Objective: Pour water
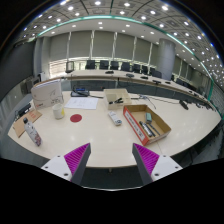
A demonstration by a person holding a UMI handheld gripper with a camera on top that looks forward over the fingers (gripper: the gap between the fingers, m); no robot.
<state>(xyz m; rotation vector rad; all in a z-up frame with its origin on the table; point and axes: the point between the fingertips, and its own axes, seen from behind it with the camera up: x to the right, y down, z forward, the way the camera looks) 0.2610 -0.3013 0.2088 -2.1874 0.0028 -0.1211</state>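
The two-finger gripper (110,158) shows two fingers, one on the left and one on the right. Each finger has a bright magenta pad (76,156) on its inner face, and the pads look ribbed with little lines. The outer parts of the fingers are dark grey and have a light edge. Both fingers get narrower toward their far tips.

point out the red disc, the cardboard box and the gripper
red disc (75,118), gripper view, centre of its top
cardboard box (135,107), gripper view, its far rim
gripper (111,160), gripper view, midway between its open fingertips
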